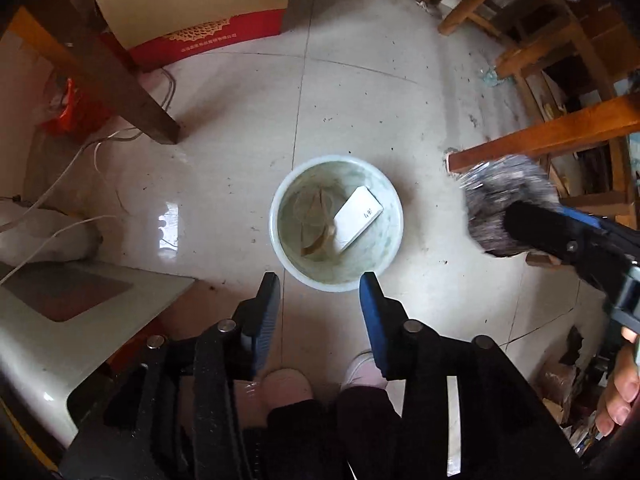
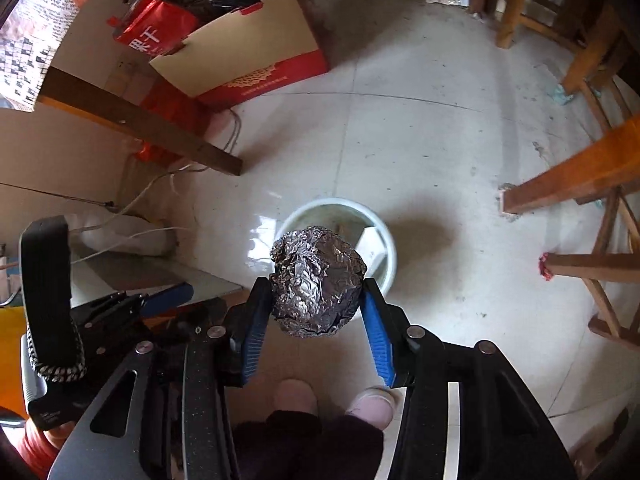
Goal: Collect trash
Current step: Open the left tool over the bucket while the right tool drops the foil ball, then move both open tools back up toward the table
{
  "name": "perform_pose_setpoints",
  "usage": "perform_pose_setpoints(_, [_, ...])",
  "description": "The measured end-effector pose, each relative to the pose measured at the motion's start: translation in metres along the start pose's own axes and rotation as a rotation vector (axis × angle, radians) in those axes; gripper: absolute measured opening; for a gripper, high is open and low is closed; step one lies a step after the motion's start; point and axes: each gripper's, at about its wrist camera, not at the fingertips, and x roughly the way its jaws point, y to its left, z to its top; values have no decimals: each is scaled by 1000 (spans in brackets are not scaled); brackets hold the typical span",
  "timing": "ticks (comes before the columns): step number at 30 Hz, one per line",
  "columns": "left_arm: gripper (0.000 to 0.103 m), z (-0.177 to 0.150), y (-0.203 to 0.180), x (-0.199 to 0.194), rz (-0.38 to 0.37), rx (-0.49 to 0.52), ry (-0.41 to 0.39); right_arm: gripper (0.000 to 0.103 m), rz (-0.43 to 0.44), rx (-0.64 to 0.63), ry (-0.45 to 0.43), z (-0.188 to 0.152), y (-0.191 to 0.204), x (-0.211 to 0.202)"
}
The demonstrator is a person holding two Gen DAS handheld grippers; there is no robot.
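Pale tiled floor [image 1: 360, 92], scuffed and speckled with dirt; wooden furniture legs at the edges, a red and tan cardboard box [image 1: 192, 12] at the far side. A round white bin [image 1: 280, 248] stands on the floor directly below both grippers. Inside it: a white rectangular card or packet [image 1: 357, 216] lying tilted, plus brownish scraps.

Left gripper [image 1: 320, 292]: jaws released, nothing between them, poised above the bin's near rim.

Right gripper [image 2: 316, 300]: a crumpled foil ball [image 2: 316, 280] sits between the jaws, over the bin [image 2: 386, 248]. The left pad touches the foil; at the right pad, contact cannot be told.

The person's two pink slippers [image 1: 288, 384] show at the bottom of both views.
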Motion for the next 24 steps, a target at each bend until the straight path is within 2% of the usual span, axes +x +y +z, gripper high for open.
perform_pose_setpoints(1, [40, 1, 0, -4, 4, -3, -5, 58, 9, 4, 22, 1, 2, 2])
perform_pose_setpoints(3, [41, 1, -1, -14, 14, -4, -17, 70, 7, 9, 51, 1, 6, 5])
perform_pose_setpoints(7, [41, 2, -3, -33, 8, -16, -25, 70, 4, -8, 67, -4, 16, -5])
perform_pose_setpoints(12, [41, 2, -14, -71, 7, 2, -46, 70, -27, -22, 56, -7, 27, -39])
perform_pose_setpoints(17, [40, 1, -23, -122, 10, 17, -68, 70, -84, -68, -4, -4, 46, -98])
perform_pose_setpoints(24, [41, -9, -36, -230, 16, 39, -159, 70, -90, -45, -118, -4, 71, -196])
